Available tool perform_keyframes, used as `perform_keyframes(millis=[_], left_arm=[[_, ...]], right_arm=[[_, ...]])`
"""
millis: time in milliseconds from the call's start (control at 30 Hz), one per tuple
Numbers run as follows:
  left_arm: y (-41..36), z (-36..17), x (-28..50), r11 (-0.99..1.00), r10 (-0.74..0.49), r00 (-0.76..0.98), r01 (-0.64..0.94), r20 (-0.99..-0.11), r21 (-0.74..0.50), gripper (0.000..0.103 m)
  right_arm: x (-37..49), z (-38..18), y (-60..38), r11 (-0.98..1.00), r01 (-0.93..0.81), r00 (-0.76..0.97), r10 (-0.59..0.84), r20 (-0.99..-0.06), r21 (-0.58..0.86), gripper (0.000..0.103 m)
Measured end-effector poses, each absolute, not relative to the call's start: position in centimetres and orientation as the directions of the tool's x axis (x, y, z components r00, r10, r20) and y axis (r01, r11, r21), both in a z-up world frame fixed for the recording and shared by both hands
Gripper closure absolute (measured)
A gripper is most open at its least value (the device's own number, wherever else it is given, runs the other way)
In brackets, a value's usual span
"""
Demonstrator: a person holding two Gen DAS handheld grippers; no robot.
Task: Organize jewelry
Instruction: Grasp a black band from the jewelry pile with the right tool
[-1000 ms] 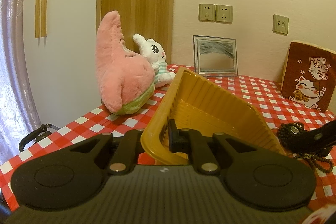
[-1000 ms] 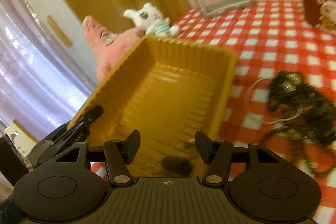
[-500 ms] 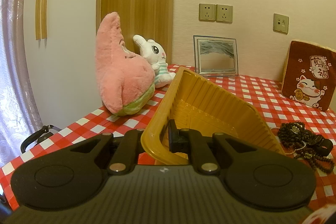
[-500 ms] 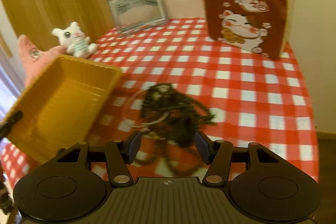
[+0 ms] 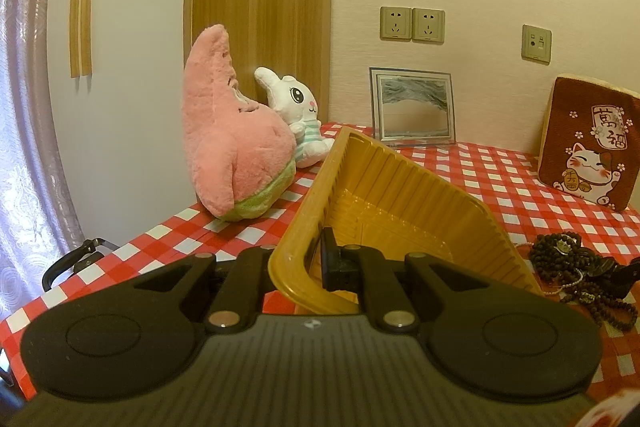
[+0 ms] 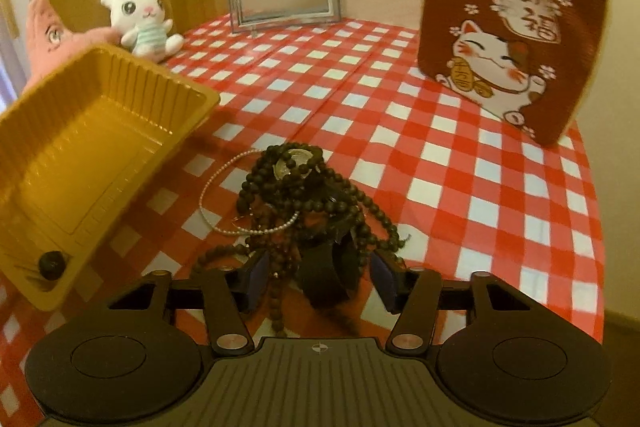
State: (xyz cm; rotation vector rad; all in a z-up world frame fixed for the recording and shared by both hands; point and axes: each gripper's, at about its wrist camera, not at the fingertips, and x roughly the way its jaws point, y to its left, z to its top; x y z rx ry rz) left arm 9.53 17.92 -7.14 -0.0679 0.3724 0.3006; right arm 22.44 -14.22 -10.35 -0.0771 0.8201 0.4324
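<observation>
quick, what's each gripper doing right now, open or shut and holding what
Left gripper: shut on the rim of the yellow tray, holding it tilted.
Right gripper: open, holding nothing, its fingers either side of the jewelry pile.

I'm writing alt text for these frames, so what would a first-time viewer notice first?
The yellow ribbed tray, tilted up off the red-checked tablecloth with its rim clamped in the left gripper. Beside it, a tangled heap of dark bead strands with a thin pearl-like chain lies just ahead of the open right gripper. One small dark bead sits in the tray's low corner.
</observation>
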Motion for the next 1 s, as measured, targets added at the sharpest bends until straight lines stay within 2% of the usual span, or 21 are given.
perform_keyframes(millis=[67, 333, 533, 1000], left_arm=[[17.9, -7.1, 9.5, 0.954, 0.276, 0.889, -0.300, -0.366, -0.009, 0.095], [17.8, -7.2, 9.5, 0.954, 0.276, 0.889, -0.300, -0.365, -0.008, 0.095], [17.9, -7.2, 9.5, 0.954, 0.276, 0.889, -0.300, -0.366, -0.009, 0.095], [17.8, -7.2, 9.5, 0.954, 0.278, 0.888, -0.301, -0.366, -0.006, 0.095]], right_arm=[[22.9, -10.8, -13.8, 0.908, -0.411, 0.591, 0.335, -0.734, 0.083, 0.063], [23.4, -11.2, -13.3, 0.897, -0.439, 0.585, 0.325, -0.744, 0.046, 0.068], [23.4, -11.4, -13.1, 0.890, -0.454, 0.578, 0.314, -0.753, 0.022, 0.081], [22.3, -9.7, -13.3, 0.877, -0.480, 0.614, 0.351, -0.707, 0.018, 0.082]])
